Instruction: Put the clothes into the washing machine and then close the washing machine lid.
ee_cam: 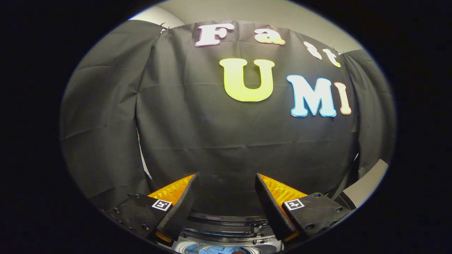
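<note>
My gripper (226,178) is open, its two fingers spread wide with nothing between them, pointing at the black cloth wall. Low down between the finger bases I see the washing machine's dark rim (226,225) and raised lid edge. Under that rim a bit of light blue clothing (215,250) lies inside the tub, with a small reddish patch beside it.
The black cloth wall (226,141) hangs close ahead and wraps round both sides. A pale grey edge (367,181) shows by the right finger's mount. A pale wall (268,14) shows above the cloth.
</note>
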Motion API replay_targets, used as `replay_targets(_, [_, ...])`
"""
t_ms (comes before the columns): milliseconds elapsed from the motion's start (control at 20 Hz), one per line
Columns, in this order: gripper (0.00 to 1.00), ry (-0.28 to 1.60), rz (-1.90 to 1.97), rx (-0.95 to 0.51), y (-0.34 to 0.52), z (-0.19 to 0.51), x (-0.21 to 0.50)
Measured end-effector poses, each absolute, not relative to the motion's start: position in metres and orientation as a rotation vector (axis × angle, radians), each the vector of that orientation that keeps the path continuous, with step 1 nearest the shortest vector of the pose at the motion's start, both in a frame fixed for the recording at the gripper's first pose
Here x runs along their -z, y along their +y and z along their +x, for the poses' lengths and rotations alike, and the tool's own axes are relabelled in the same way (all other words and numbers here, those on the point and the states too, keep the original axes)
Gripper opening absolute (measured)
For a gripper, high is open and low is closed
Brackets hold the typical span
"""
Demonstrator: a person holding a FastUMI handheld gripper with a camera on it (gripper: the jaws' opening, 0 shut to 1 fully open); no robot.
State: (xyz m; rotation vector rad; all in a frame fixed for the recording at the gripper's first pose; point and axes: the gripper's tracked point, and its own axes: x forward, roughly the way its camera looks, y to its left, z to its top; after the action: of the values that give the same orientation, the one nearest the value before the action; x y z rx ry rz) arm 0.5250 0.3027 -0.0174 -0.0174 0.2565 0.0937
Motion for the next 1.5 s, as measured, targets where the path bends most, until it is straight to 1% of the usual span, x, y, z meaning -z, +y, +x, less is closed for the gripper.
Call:
replay_targets(550, [1.0,0.39,-0.01,-0.067,0.31,0.523,0.067])
replay_targets(900, [1.0,0.345,0.006,-0.058,0.312,0.515,0.063])
replay_targets(1500, [1.0,0.274,0.002,-0.083,0.313,0.455,0.066])
